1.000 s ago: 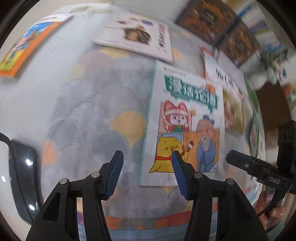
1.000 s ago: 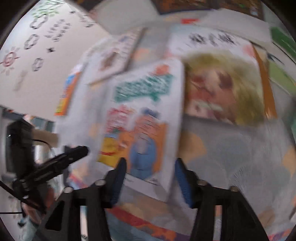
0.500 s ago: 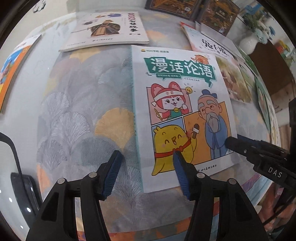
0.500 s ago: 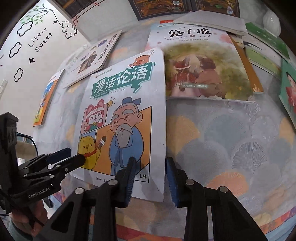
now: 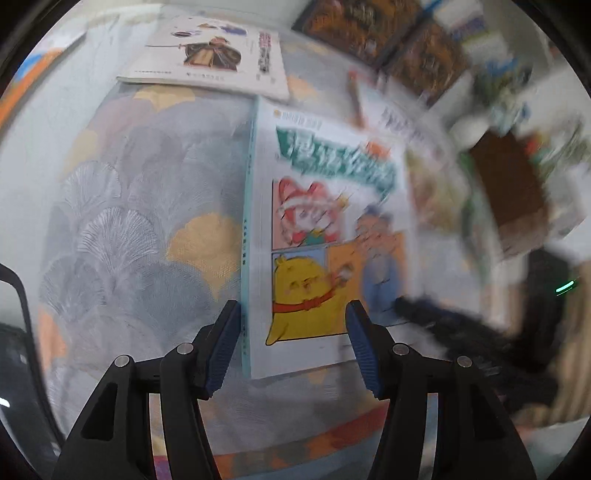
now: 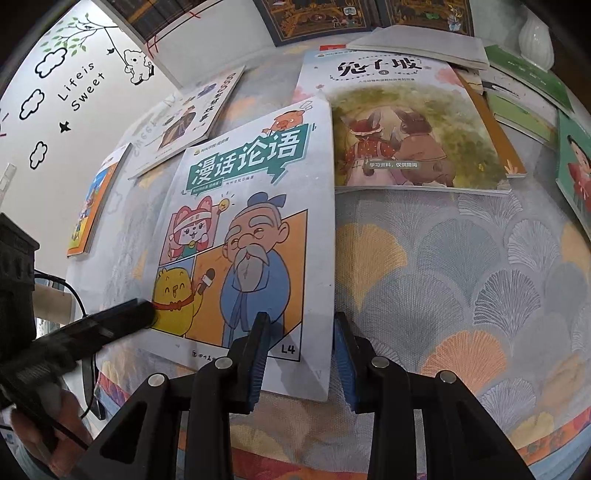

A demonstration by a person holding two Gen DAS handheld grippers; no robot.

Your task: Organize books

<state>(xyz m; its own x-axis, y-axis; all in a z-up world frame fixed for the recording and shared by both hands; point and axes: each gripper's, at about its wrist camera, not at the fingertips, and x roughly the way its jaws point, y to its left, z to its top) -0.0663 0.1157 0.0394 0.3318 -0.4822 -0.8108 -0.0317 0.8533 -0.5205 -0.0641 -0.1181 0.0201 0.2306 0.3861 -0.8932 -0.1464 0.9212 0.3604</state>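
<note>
A fan-patterned cloth (image 6: 461,258) covers the counter under the tongs; far ahead and right, a white vase (image 6: 535,35); a wall decal (image 6: 81,86) upper left.

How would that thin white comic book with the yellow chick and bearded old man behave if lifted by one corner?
The white comic book would probably sag and bend, since its edge looks thin and its cover is soft paper. It seems light for its size. On the fan-patterned cloth it should slide rather than roll, perhaps dragging the fabric.

Child's room: picture books (image 6: 413,125), wall decals (image 6: 74,74)
</note>
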